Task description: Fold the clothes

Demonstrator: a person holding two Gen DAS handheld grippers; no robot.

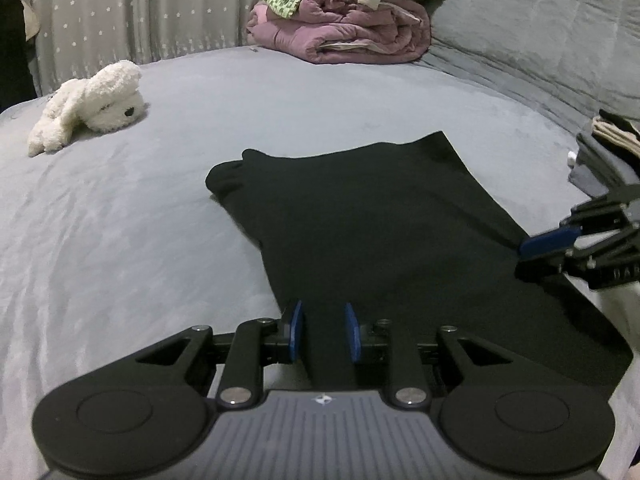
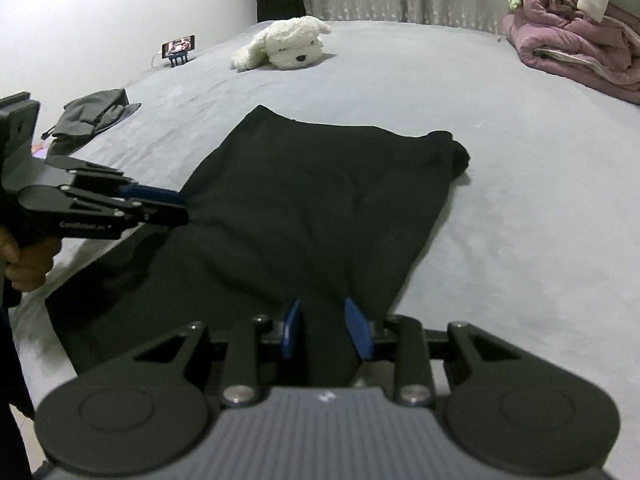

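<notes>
A black garment [image 1: 360,216] lay spread flat on the grey bed [image 1: 120,220]. The left tongs [image 1: 322,330] and right tongs [image 2: 326,330] each gripped its near edge — fabric ran between the blue pads. A white plush dog [image 2: 288,46] lay at 11 o'clock of the right view.

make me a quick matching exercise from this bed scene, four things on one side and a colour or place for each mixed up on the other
Things:
1. plush dog
2. rolled quilt
3. black garment
4. phone

Descriptions:
A. propped on a stand near the wall
B. mauve, under a green patterned cloth
C. white, lying on the grey bed sheet
D. spread flat in front of both grippers

Pairs: 1-C, 2-B, 3-D, 4-A
</notes>
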